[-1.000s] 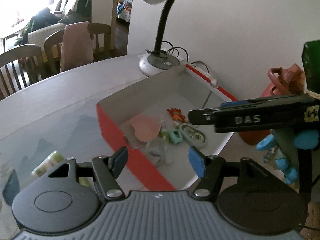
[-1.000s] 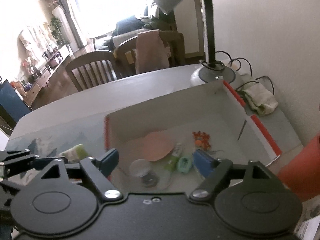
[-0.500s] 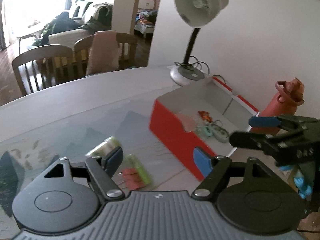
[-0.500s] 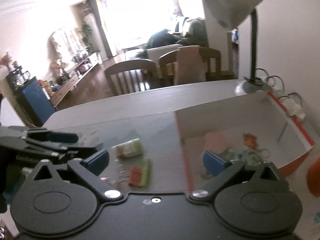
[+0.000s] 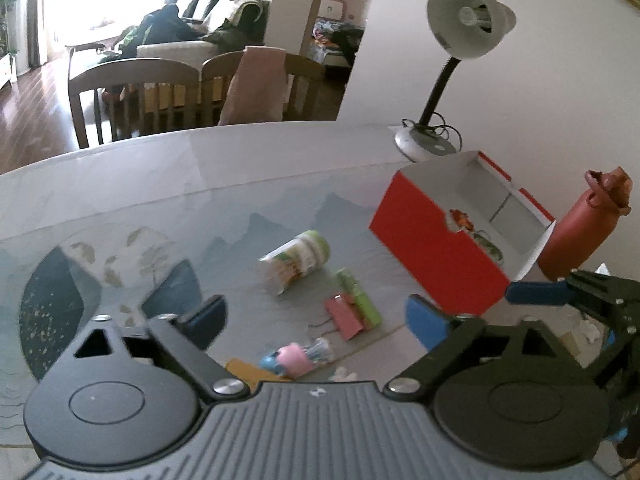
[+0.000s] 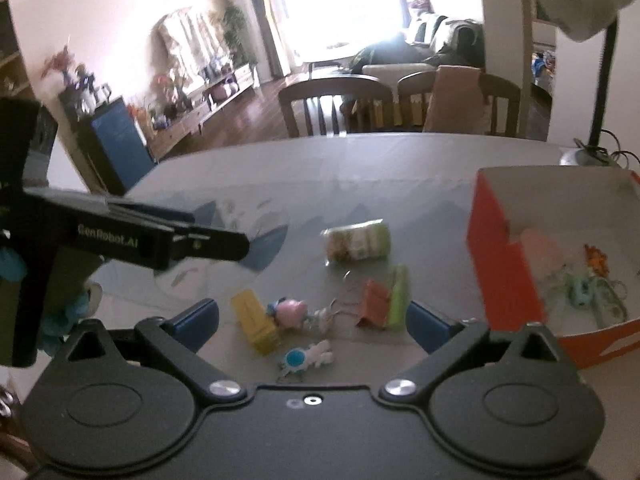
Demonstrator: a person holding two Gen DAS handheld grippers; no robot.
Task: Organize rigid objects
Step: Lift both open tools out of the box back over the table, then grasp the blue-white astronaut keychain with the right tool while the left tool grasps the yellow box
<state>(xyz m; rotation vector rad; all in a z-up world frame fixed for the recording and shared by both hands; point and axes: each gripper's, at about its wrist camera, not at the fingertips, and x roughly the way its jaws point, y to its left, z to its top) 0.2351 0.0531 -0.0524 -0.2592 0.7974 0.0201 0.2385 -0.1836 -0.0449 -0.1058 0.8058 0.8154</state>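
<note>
The left hand-held gripper [image 5: 316,314] is opening wide, nothing between its jaws; the right hand-held gripper [image 6: 312,322] stands wide and empty. Just ahead of both on the table [image 5: 168,184] lie a pink binder clip [image 5: 346,317] and green tube [image 5: 358,298], long axis pointing away. The right seems nearer. The red box [image 5: 432,252] sits beyond, rightward.
</note>
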